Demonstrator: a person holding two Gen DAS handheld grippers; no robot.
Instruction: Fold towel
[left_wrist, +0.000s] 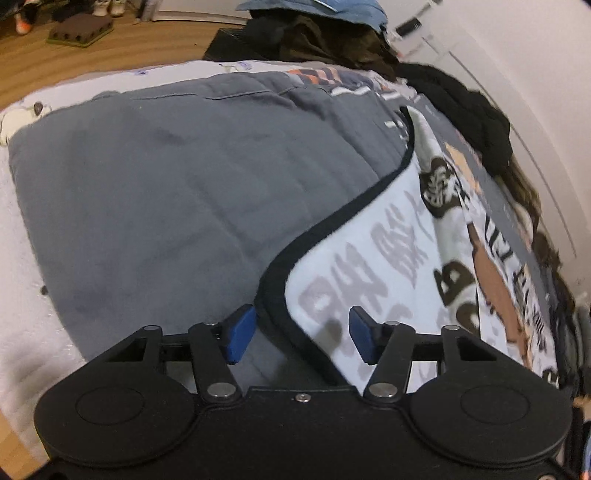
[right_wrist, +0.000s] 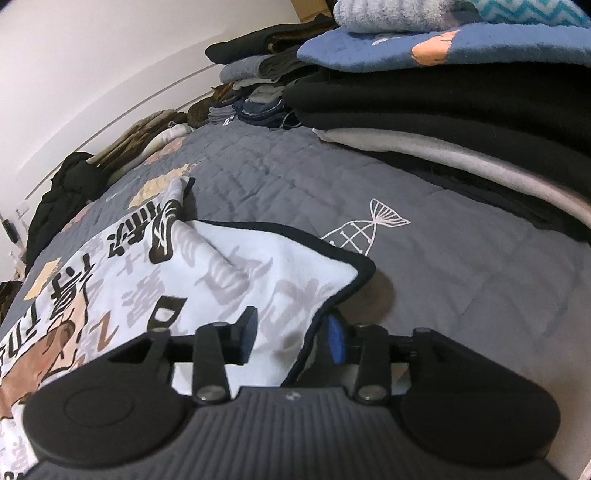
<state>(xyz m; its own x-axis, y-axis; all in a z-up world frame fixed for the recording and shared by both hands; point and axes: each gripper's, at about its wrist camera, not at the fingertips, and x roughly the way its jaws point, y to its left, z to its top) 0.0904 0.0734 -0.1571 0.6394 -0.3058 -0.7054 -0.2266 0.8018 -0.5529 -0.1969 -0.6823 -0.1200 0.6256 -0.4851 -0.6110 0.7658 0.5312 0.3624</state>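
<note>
Both claws hang over a white printed towel with a black bound edge (left_wrist: 369, 258) that lies partly folded on a grey quilted bed cover (left_wrist: 147, 203).

In the left wrist view, the left claw (left_wrist: 303, 334) stands about half open. Its blue pads (left_wrist: 240, 332) sit on either side of the towel's black hem, and neither pad presses on the cloth. The folded-over flap shows its pale back with faint grey characters; its hem curves from the near middle up to the far right. To the right of the flap the printed face shows dark characters and brown shapes.

In the right wrist view, the right claw (right_wrist: 291, 332) is partly open, with the towel's near edge between its fingers. Whether the left pad touches the cloth I cannot tell; the right blue pad (right_wrist: 337, 341) sits just beside the hem. A folded corner of the towel (right_wrist: 364, 267) points right, near a white line drawing of a fish (right_wrist: 364, 230) on the cover.

A stack of folded black, grey and blue textiles (right_wrist: 461, 92) rests at the far right of the bed. Dark clothes (right_wrist: 62, 192) pile up along the white wall (right_wrist: 92, 66) on the left.
</note>
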